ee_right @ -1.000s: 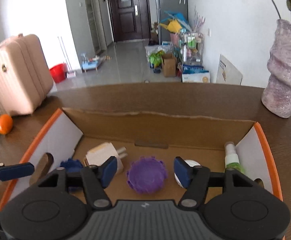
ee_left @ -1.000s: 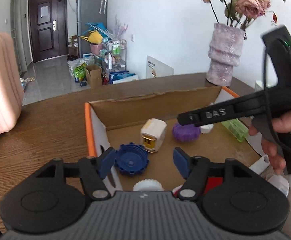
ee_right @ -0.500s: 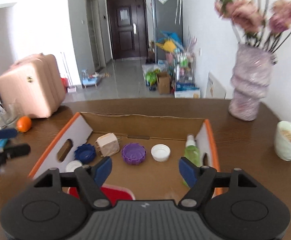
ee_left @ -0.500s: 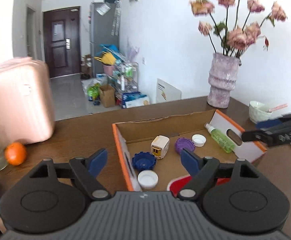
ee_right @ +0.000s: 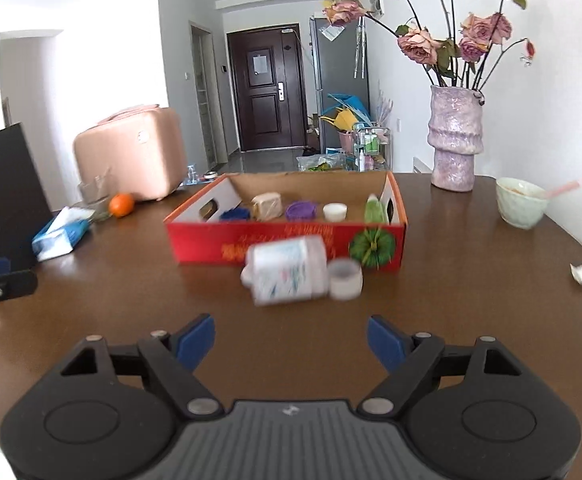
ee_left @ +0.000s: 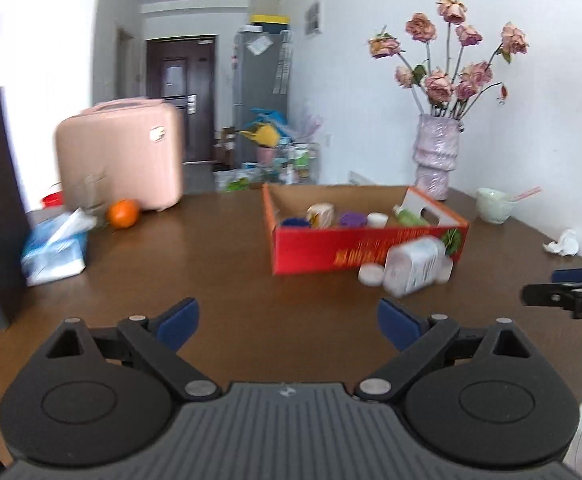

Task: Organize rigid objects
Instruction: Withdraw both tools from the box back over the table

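Grippers pulled back from box, both now wide open, empty

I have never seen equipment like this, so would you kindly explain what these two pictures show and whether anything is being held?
There is no robot here: a person holds a two-finger gripper in each hand, and each carries a wide-angle camera looking forward along its fingers. One picture comes from the left gripper, the other from the right gripper; the black shape with blue pads at the bottom is the tool itself. Both are open and hold nothing. On the brown table stands a red cardboard box containing caps, a small cream item and a green bottle. In front of the box a white plastic bottle lies on its side. An orange, a tissue pack, a bowl and a vase are also there.
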### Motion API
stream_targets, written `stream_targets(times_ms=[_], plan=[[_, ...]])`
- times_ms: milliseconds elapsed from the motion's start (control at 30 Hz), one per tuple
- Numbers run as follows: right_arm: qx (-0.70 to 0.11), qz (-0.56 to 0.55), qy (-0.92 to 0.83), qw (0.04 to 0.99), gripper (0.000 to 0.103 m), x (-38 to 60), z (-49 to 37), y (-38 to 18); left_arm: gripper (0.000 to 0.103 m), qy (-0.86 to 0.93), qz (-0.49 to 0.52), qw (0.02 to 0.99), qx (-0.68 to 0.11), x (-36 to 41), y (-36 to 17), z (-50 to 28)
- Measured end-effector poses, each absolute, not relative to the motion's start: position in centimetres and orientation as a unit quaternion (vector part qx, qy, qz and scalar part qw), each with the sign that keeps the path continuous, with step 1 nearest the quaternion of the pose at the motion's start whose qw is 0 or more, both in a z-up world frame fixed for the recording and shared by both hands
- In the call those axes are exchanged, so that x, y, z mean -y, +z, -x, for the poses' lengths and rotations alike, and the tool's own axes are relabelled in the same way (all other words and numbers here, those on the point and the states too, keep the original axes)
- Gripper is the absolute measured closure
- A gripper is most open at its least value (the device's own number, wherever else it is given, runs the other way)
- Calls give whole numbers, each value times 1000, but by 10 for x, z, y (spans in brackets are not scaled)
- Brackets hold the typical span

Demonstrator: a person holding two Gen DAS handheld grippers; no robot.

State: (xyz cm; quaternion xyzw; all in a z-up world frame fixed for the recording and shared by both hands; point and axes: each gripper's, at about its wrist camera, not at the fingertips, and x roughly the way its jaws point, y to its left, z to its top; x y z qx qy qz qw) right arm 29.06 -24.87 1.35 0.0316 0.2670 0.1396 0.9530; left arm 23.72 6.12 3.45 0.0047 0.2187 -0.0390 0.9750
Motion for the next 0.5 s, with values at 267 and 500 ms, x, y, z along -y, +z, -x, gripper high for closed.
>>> stream_targets(times_ms=[267,500], plan=[[-262,-30,145,953,19,272,-207,-10,4,-36,12,967,-252,-40,10,-169],[-264,-65,143,952,19,291,-196,-21,4,-36,0,964,-263,-23,6,-165]])
